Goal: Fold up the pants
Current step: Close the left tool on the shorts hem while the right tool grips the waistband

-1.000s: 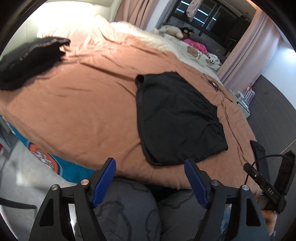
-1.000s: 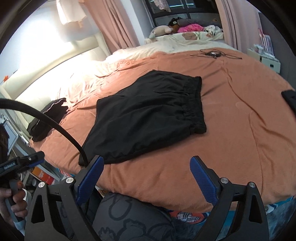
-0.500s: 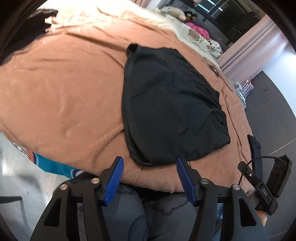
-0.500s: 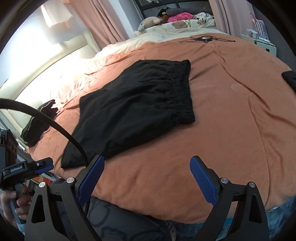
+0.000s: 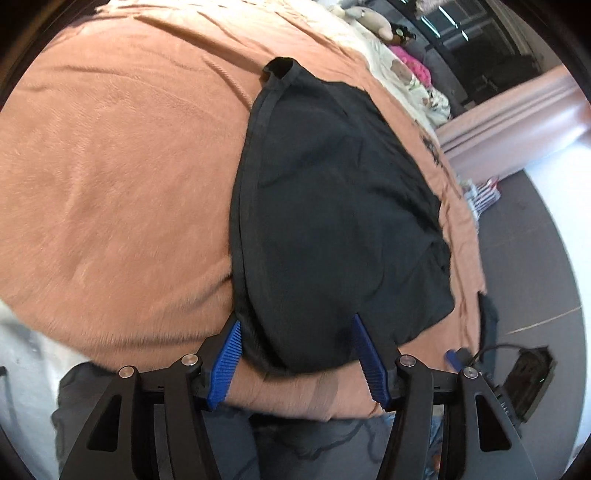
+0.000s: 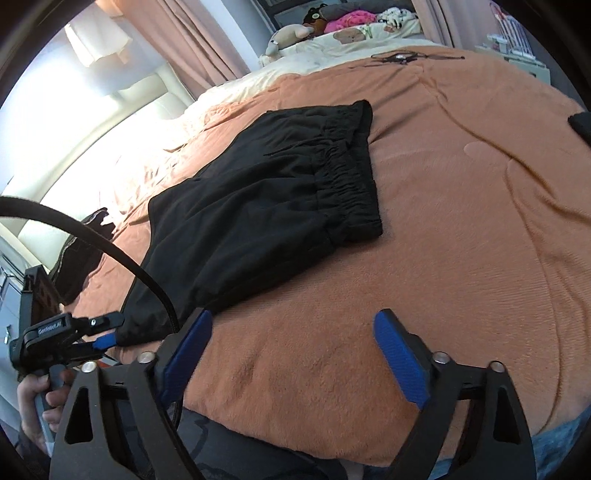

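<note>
Black shorts (image 5: 332, 206) lie flat on the orange bedspread (image 5: 110, 166); they also show in the right wrist view (image 6: 266, 206), elastic waistband to the right. My left gripper (image 5: 295, 328) is open, its blue fingers on either side of the near hem corner of the shorts, right at the bed's near edge. It also shows from the right wrist view (image 6: 103, 336) at that corner. My right gripper (image 6: 291, 325) is open and empty, low over bare bedspread, to the right of the near hem.
A dark folded garment (image 6: 79, 254) lies at the far left of the bed. Pillows and stuffed toys (image 6: 291, 35) sit at the head. A black cable (image 6: 402, 57) lies on the far bedspread. A black object (image 6: 580, 123) sits at the right edge.
The left gripper has moved forward and down to the near hem corner of the shorts. The right gripper has moved closer to the bed surface. Both stay open.
</note>
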Tool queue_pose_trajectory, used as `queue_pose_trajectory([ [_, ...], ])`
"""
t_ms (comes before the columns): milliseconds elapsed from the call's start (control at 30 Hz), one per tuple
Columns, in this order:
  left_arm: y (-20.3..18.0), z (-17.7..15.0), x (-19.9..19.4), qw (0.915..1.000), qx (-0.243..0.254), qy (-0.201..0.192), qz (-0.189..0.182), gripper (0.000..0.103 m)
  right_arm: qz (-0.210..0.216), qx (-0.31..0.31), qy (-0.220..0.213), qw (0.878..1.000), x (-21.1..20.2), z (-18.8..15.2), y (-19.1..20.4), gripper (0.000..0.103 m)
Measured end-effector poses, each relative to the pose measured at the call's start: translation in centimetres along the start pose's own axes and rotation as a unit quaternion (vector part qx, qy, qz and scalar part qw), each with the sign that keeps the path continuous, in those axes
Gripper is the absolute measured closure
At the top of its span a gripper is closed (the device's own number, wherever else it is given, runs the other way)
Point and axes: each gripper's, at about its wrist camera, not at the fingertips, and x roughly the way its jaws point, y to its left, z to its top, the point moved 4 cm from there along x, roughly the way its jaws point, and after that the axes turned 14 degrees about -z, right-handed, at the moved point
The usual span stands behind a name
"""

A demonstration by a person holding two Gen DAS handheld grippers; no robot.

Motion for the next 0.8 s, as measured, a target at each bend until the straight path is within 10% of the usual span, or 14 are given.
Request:
queue_pose_trajectory([
  [333, 1.5, -0.6, -1.1, 0.9978, -0.058, -0.008, -0.029, 0.073, 0.042, 0.081, 0.014, 0.996, 2.2, 1.9, -2.2, 0.022],
  [600, 1.7, -1.5, -1.5, 0.9968, -0.074, -0.003, -0.032, 0.077, 0.081, 0.146, 0.025, 0.986, 4.4, 2.9, -2.9, 0.022],
  [800, 1.5, -1.8, -1.3, 0.9964, -0.079, -0.007, -0.032, 0.078, 0.11, 0.157, 0.043, 0.98, 6.3, 2.8, -2.0, 0.052],
])
